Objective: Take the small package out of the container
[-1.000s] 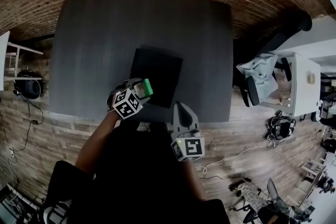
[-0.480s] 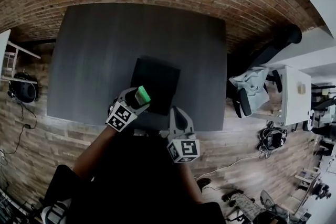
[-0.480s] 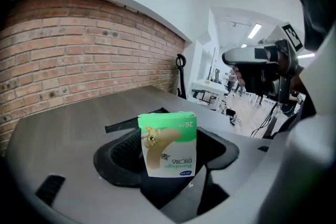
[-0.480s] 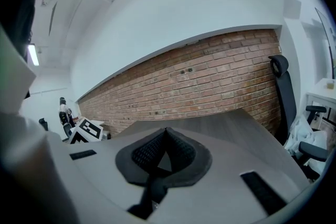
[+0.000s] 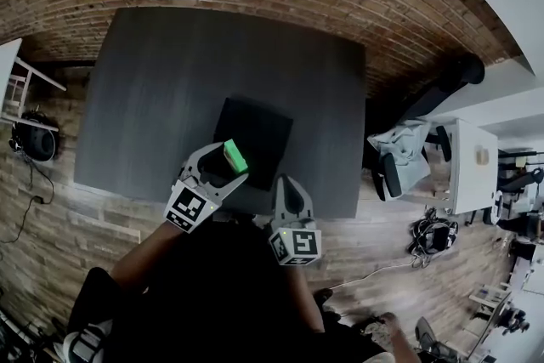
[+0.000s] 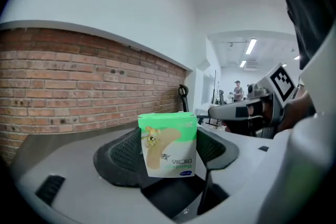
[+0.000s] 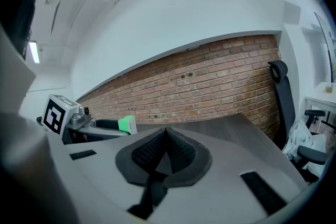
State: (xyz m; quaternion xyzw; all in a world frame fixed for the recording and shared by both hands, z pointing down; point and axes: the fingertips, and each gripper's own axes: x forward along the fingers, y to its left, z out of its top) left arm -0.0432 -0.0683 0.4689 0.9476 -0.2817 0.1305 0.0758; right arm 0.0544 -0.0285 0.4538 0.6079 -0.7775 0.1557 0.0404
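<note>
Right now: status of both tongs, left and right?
left tongs: closed on the small package.
right tongs: closed, nothing between them.

Left gripper (image 6: 168,157) jaws closed on small package (image 6: 169,143), upright between them, green top. Right gripper (image 6: 223,111) right of jaws. Brick wall (image 6: 79,86) beyond, left.

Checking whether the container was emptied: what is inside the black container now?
Nothing shows inside the black container; its interior reads uniformly dark. The left gripper, shut on the small green package, covers its near-left corner, so that part is unseen.
</note>
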